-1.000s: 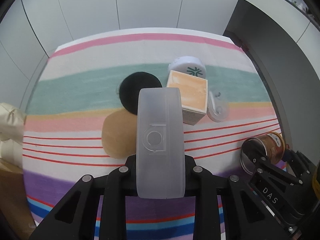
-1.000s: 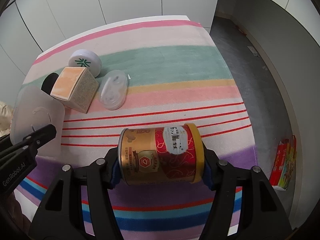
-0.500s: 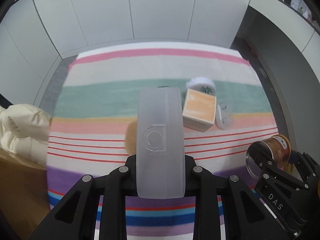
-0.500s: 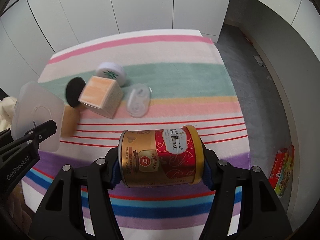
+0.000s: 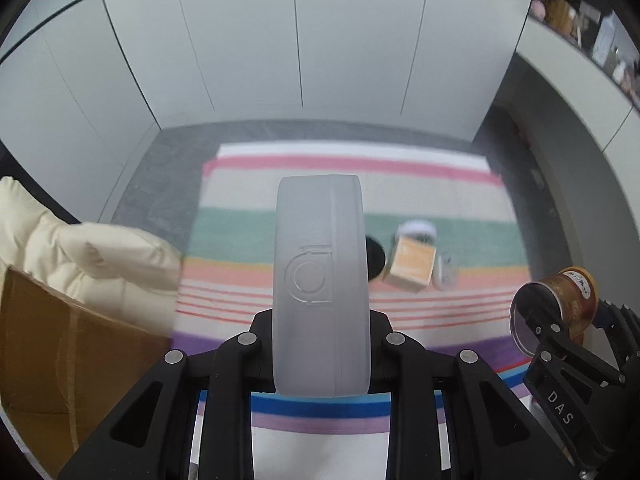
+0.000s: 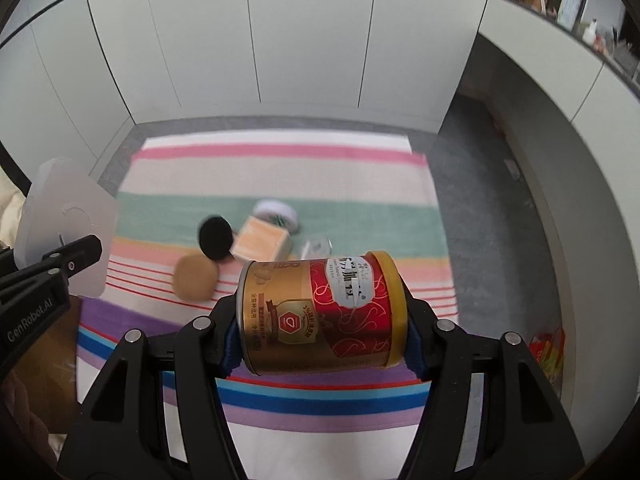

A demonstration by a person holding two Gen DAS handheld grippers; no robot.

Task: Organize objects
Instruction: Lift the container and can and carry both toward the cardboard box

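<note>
My left gripper (image 5: 320, 344) is shut on a frosted translucent plastic case (image 5: 320, 284), held on edge high above the striped cloth (image 5: 240, 200). My right gripper (image 6: 322, 344) is shut on a gold and red tin can (image 6: 320, 316) lying sideways between its pads. The can (image 5: 560, 300) also shows at the right of the left wrist view. The case (image 6: 68, 224) shows at the left of the right wrist view. Far below on the cloth (image 6: 360, 184) lie a black disc (image 6: 215, 237), a tan disc (image 6: 195, 277), an orange box (image 6: 262, 244), a white round tin (image 6: 276, 212) and a clear small case (image 6: 318, 248).
A cardboard box (image 5: 60, 356) with a cream padded cloth (image 5: 80, 256) over it stands left of the striped cloth. White cabinet doors (image 6: 280, 40) rise behind. Grey floor (image 6: 480, 200) runs along the right, with a colourful packet (image 6: 548, 356) on it.
Both grippers have risen well above the cloth with the case and the can still held. The objects on the cloth now look smaller and farther below.
</note>
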